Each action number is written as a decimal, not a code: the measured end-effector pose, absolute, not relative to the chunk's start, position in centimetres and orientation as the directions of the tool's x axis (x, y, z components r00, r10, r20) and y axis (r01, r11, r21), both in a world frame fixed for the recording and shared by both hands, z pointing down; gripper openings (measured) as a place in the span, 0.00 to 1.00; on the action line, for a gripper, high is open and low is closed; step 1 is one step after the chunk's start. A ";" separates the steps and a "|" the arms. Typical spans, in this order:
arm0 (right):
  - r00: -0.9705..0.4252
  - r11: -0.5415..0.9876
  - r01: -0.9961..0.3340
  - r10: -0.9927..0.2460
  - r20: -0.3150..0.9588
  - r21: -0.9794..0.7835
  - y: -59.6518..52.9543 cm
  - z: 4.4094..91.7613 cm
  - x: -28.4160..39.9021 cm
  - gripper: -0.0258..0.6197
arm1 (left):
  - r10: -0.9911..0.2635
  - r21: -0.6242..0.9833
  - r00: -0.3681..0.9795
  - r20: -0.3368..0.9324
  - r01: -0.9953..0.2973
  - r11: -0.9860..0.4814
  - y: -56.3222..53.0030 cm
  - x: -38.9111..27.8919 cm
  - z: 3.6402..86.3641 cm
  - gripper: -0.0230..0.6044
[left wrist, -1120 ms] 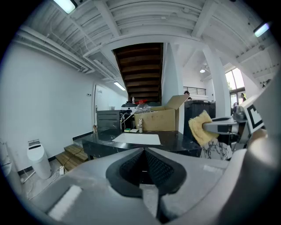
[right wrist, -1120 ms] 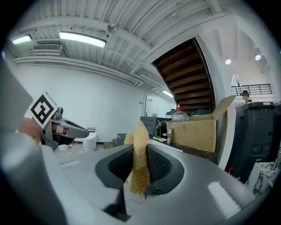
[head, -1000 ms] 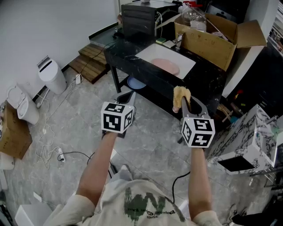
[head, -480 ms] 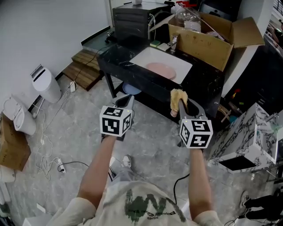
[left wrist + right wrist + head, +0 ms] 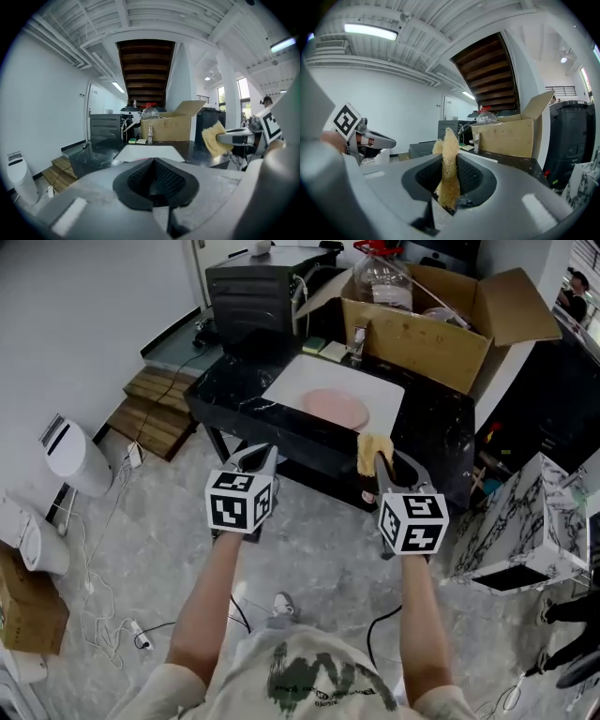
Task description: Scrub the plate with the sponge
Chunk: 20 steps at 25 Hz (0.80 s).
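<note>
The left gripper (image 5: pixel 153 164) fills the lower frame, its black ribbed pads (image 5: pixel 140 180) pressed together with nothing between them. Beyond the tips stands a black table (image 5: pixel 96 157) carrying a white tray (image 5: pixel 147 152) at its middle. A black oven-like appliance (image 5: pixel 105 127) sits at the table's far left corner. An open cardboard box (image 5: pixel 171 127) sits along the far edge, with a clear red-capped bottle (image 5: pixel 150 111) behind it. At the right, off the table's near right corner, the right gripper (image 5: pixel 221 139) clamps a yellow sponge (image 5: pixel 212 140). A white bin (image 5: pixel 18 180) stands at lower left.
</note>
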State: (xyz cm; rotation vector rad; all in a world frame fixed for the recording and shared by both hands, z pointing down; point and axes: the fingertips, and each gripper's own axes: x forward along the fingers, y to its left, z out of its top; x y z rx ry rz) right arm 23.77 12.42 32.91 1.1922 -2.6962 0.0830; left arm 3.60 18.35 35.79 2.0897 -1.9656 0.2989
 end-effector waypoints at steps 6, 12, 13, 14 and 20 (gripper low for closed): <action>-0.611 0.629 -0.777 -0.763 0.211 0.027 9.4 32.6 20.8 0.14 | -0.940 0.058 0.127 0.318 -0.992 -0.114 14.1 0.4 35.4 0.04; -0.573 0.593 -0.805 -0.789 0.221 0.027 7.4 32.6 18.7 0.14 | -0.930 0.070 0.176 0.323 -0.984 -0.162 11.4 -1.8 35.8 0.04; -0.568 0.588 -0.809 -0.792 0.224 0.027 7.2 32.7 18.4 0.14 | -0.929 0.072 0.183 0.323 -0.983 -0.168 11.1 -2.1 35.8 0.04; -0.563 0.583 -0.812 -0.795 0.227 0.027 7.0 32.7 18.1 0.14 | -0.927 0.074 0.189 0.323 -0.982 -0.174 10.8 -2.5 35.9 0.04; -0.535 0.559 -0.829 -0.809 0.242 0.037 6.2 33.0 16.2 0.14 | -0.918 0.085 0.221 0.330 -0.975 -0.204 9.5 -4.4 36.6 0.04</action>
